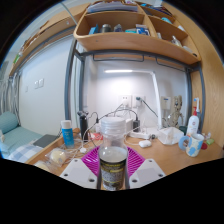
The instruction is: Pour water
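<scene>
A clear plastic bottle (112, 152) with a white cap and a dark label stands upright between my fingers. The magenta pads (92, 160) press against it from both sides, so my gripper (112, 168) is shut on the bottle. The bottle is lifted above the wooden desk (60, 160). Its lower part is hidden below the fingers. I cannot pick out a cup or other vessel for the water.
On the desk stand a blue-capped bottle (67, 133) at left, a white bowl-like container (170, 135) and a white spray bottle (193, 125) at right, with cables behind. A wooden shelf (130, 40) with items hangs overhead. A bed edge (12, 135) lies far left.
</scene>
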Available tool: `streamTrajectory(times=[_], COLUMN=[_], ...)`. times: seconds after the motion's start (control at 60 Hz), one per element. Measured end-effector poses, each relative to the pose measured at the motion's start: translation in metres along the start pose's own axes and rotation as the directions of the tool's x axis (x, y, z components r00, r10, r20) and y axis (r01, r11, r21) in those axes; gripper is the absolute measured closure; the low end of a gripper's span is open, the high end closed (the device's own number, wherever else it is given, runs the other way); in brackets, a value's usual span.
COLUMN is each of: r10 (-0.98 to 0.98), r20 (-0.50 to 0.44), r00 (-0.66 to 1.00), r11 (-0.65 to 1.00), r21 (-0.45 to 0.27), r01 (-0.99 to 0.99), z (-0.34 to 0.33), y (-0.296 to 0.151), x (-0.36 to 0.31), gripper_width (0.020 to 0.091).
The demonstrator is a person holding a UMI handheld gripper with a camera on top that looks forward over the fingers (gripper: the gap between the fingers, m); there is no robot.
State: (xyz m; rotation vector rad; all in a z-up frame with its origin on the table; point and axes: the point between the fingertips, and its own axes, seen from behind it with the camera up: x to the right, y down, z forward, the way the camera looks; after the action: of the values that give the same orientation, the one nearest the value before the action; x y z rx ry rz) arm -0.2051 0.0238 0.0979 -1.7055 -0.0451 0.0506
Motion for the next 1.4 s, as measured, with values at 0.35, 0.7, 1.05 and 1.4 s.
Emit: streamTrajectory(times=[0.35,0.7,1.05,1.4], r10=[0.092,0.480,0.999,0.890], r20=[0.033,0.052,-0.040,-0.166], r00=[0.995,0.876,0.035,-0.424], r11=[0.995,0.875,0.030,-0.444], r21=[-0.045,-0.092,-0.104,-0.111], r01=[-0.091,-0.475,-0.994,-0.889], z=[0.004,0.022,0.048,0.050], y=[0.000,-0.058,-0.063,-0.049], x=[0.003,0.120,0.258,0.283], gripper_width=[0.0840,0.0837,0.0831,0.0812])
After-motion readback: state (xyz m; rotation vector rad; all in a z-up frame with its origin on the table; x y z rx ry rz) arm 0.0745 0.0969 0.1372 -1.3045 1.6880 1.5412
